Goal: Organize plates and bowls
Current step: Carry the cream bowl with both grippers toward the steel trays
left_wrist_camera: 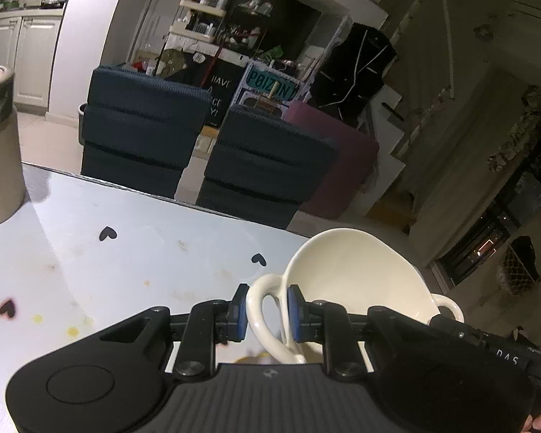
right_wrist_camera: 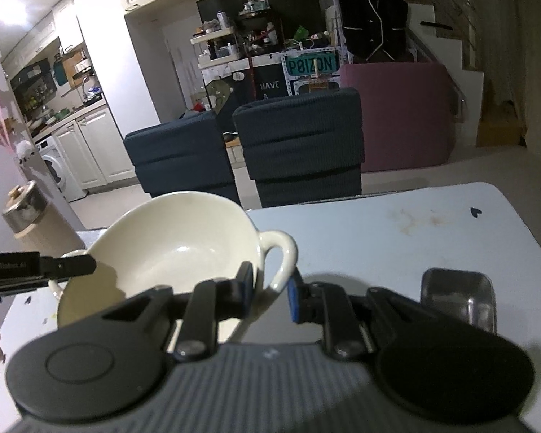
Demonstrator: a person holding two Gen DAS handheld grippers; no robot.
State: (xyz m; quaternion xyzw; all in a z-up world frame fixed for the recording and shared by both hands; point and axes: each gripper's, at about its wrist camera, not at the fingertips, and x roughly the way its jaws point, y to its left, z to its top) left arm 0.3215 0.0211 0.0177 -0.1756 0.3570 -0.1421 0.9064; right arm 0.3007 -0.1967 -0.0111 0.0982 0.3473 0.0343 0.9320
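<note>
my left gripper [left_wrist_camera: 267, 312] and right gripper [right_wrist_camera: 269, 294] each straddle a handle of the cream bowl [right_wrist_camera: 169, 252] over the table [right_wrist_camera: 414, 231] — whether clenched, i cannot tell.

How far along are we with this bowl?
Nothing looks put away yet. In hand: the cream bowl, gripped by both handles. The left hand-held gripper pinches one loop; the right hand-held gripper straddles the other handle, apparently closed on it. Left: placing the bowl. A metal tray sits on the table; no plates are visible.
</note>
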